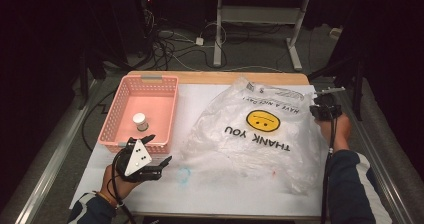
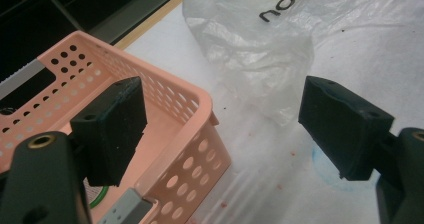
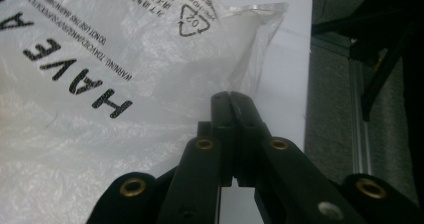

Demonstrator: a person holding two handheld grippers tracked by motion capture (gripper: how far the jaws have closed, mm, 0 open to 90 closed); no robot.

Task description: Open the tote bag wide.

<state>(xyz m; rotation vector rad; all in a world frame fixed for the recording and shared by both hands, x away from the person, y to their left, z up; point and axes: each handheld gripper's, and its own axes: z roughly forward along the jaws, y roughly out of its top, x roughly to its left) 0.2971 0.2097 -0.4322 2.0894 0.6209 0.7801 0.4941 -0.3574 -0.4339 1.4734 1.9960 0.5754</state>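
A clear plastic bag with a yellow face and "THANK YOU" print lies crumpled across the white table cover. My right gripper is at the bag's right edge. In the right gripper view its jaws are pressed together, and a fold of the bag runs up into the tips. My left gripper rests at the near right corner of the pink basket with its jaws wide apart. One pad hangs over the basket corner and the other pad over the table. Nothing sits between them.
A small white jar stands inside the basket. The bag's near edge lies just beyond the left gripper. The table's right edge runs close to the right gripper, with a metal rail and the floor beyond. Cables and a desk frame stand behind the table.
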